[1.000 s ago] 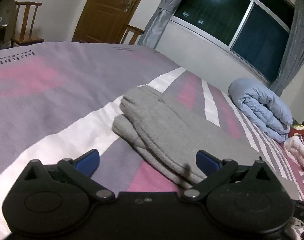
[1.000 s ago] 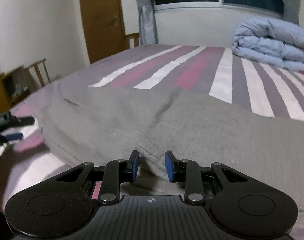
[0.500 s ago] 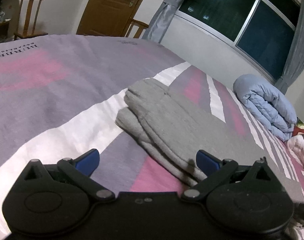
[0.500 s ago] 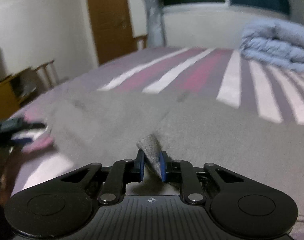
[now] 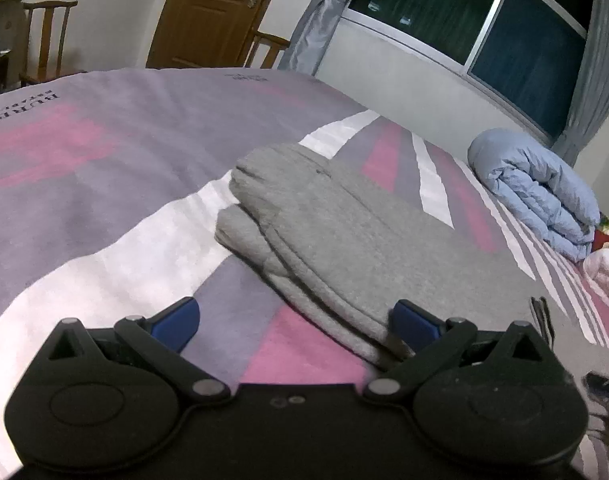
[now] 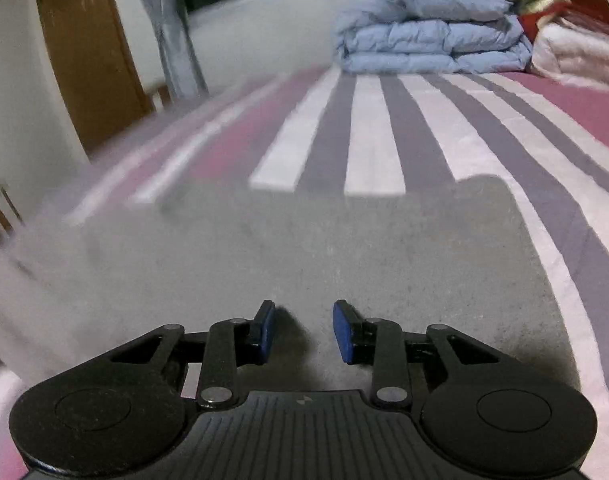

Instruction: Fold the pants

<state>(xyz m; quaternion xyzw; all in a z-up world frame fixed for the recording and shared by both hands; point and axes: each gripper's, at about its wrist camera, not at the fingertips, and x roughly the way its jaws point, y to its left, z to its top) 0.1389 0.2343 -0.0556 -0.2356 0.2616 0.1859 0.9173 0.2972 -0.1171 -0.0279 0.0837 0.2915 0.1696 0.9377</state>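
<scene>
Two grippers in play, and the right one has just changed its story. Half a second ago my right gripper [image 6: 303,330] was pinching a peak of grey cloth; now its jaws have just been opening to a narrow gap with nothing between them, and the pants [image 6: 304,256] lie flat on the bed [image 6: 374,140] straight ahead of and under those jaws. The view has swung sideways too, so the folded blue duvet [image 6: 428,40] now sits dead ahead, well beyond the jaws. My left gripper [image 5: 294,320] has hardly shifted: jaws wide, holding nothing, with the layered edge of the pants [image 5: 344,232] running up from its right-hand pad. I read that release as a fold just laid down. The cloth looks doubled over in a neat stack, so I judge the task well along, with perhaps one more fold or a smoothing pass left.
</scene>
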